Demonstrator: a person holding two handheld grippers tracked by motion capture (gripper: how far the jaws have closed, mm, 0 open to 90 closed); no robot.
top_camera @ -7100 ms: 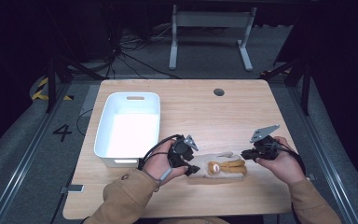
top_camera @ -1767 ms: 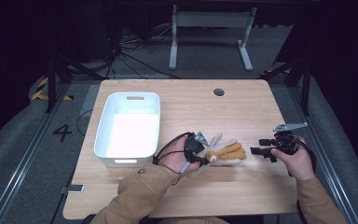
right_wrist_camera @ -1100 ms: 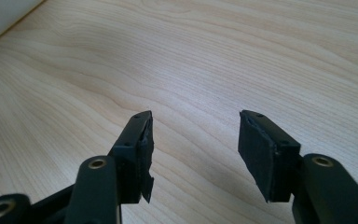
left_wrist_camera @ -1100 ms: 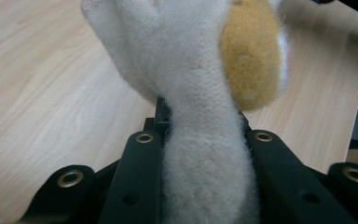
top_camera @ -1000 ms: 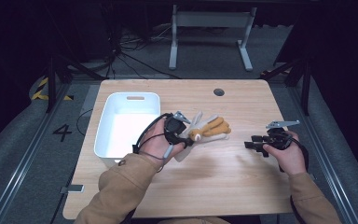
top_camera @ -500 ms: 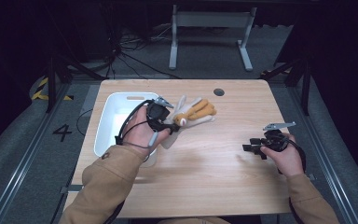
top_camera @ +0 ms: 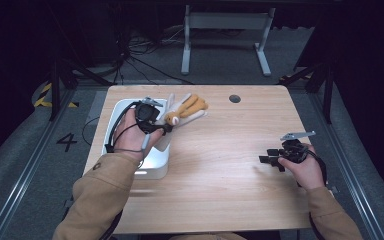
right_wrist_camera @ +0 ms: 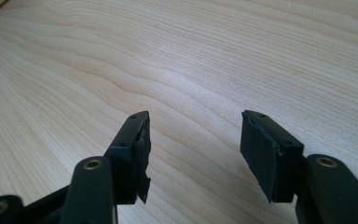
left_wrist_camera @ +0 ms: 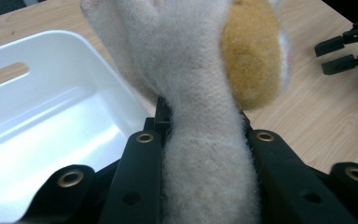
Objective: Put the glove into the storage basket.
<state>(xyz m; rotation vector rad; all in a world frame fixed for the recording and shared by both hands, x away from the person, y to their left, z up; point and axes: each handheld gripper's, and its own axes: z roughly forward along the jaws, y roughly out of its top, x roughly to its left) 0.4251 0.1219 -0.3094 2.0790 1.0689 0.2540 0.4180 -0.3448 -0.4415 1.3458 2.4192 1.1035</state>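
Note:
A cream and orange plush toy (top_camera: 185, 107) hangs in the air over the right rim of the white tub (top_camera: 122, 107). My left gripper (top_camera: 166, 127) is shut on its cream lower part. In the left gripper view the toy (left_wrist_camera: 200, 84) stands squeezed between the two black jaws of that gripper (left_wrist_camera: 205, 135), with the tub (left_wrist_camera: 51, 93) below to the left. My right gripper (top_camera: 267, 161) rests low over the table at the right, jaws pointing left. In the right gripper view it (right_wrist_camera: 193, 135) is open, with bare wood between the pads.
The wooden table (top_camera: 220, 170) has a round cable hole (top_camera: 234, 98) near its far edge. The tub's inside looks bare. A metal stand and cables lie on the dark floor beyond the table. My right gripper (left_wrist_camera: 342, 51) appears far off in the left gripper view.
My left gripper has carried the plush toy left and away from me, from the table's middle up to the tub's right rim. The right hand has stayed where it was.

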